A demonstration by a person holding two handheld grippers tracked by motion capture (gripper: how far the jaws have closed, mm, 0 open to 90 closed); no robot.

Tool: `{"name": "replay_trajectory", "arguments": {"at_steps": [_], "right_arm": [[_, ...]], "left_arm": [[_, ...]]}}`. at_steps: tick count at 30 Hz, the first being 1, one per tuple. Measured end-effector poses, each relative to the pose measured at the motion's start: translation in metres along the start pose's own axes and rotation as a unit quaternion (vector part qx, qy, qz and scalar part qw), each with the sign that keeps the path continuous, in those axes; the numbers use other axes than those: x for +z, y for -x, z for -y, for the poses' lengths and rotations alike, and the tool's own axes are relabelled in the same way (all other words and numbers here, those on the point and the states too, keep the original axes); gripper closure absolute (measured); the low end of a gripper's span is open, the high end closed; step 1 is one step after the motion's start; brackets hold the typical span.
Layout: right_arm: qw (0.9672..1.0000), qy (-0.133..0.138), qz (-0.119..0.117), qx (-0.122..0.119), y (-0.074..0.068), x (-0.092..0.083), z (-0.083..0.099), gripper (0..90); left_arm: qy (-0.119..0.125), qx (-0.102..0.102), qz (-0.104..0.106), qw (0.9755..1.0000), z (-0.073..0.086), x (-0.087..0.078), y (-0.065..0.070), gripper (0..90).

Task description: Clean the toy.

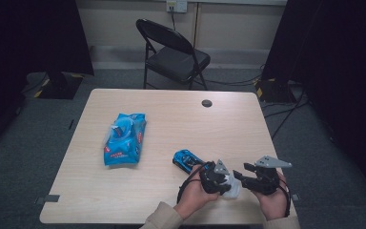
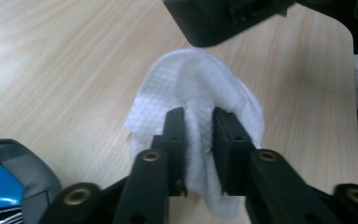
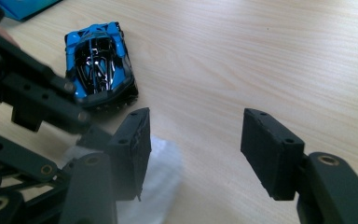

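Two grippers sit close together at the near right edge of the table, tips facing each other. The left gripper pinches a white wipe between narrow jaws; the pads look pressed on the folded sheet, which bulges out past the tips and hangs below them. In the high view the wipe sits between the two grippers, just off the tabletop, nearer the left gripper.

The right gripper has wide jaws with nothing between the pads; bare wood shows through the gap. The wipe lies off to one side of that gap, just beside and under one jaw, not centred. That offset is the relation that matters: judged from here, the right gripper needs to slide sideways toward the left gripper's tips before it can close on the free edge. The wipe's long axis runs roughly along the left jaws, so the loose end points at the right gripper.

Both hands hold their tools low and about level, forearms in from the bottom, right hand cupped under its gripper.

Just beyond sits a blue toy car, near the left gripper, nose pointing away and left. Farther off to the left lies the blue wipe pack, well apart, flap looking open.
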State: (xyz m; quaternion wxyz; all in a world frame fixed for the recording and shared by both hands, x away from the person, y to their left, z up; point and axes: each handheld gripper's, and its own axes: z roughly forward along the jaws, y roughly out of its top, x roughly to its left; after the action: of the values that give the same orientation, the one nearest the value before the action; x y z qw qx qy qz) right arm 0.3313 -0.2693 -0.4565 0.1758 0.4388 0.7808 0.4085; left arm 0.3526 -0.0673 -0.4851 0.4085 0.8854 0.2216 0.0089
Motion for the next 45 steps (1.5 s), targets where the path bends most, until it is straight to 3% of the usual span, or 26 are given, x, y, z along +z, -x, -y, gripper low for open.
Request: {"name": "replay_trajectory", "arguments": {"at_steps": [2, 9, 14, 21, 29, 33, 43, 45], "right_arm": [[1.0, -0.001, -0.001, -0.001, -0.001, -0.002, 0.002, 43.4], [0.9999, -0.008, -0.006, -0.006, -0.01, -0.005, 0.005, 44.3], [0.9998, -0.013, -0.013, -0.007, -0.017, -0.006, 0.009, 44.0], [0.9997, -0.02, -0.015, -0.002, -0.021, -0.003, 0.014, 42.4], [0.9993, -0.034, -0.016, -0.003, -0.023, 0.004, 0.019, 40.2], [0.999, -0.041, -0.016, -0.002, -0.023, 0.008, 0.022, 39.8], [0.9984, -0.055, -0.015, -0.004, -0.025, 0.015, 0.025, 39.5], [0.9981, -0.059, -0.012, -0.011, -0.027, 0.017, 0.025, 39.6]], "left_arm": [[0.004, -0.002, -0.007, 1.0, -0.002, -0.005, 0.0, 64.8], [0.026, 0.002, -0.029, 0.9992, -0.007, -0.033, -0.01, 53.4], [0.044, -0.002, -0.047, 0.9979, -0.008, -0.06, -0.028, 44.9], [0.046, -0.007, -0.084, 0.9954, 0.001, -0.081, -0.062, 32.0], [0.026, -0.012, -0.094, 0.9951, 0.023, -0.082, -0.086, 20.3], [0.024, -0.016, -0.093, 0.9953, 0.033, -0.082, -0.096, 19.2], [0.021, 0.002, -0.075, 0.997, 0.036, -0.07, -0.101, 17.6], [0.02, -0.003, -0.072, 0.9972, 0.037, -0.067, -0.102, 16.9]]}}
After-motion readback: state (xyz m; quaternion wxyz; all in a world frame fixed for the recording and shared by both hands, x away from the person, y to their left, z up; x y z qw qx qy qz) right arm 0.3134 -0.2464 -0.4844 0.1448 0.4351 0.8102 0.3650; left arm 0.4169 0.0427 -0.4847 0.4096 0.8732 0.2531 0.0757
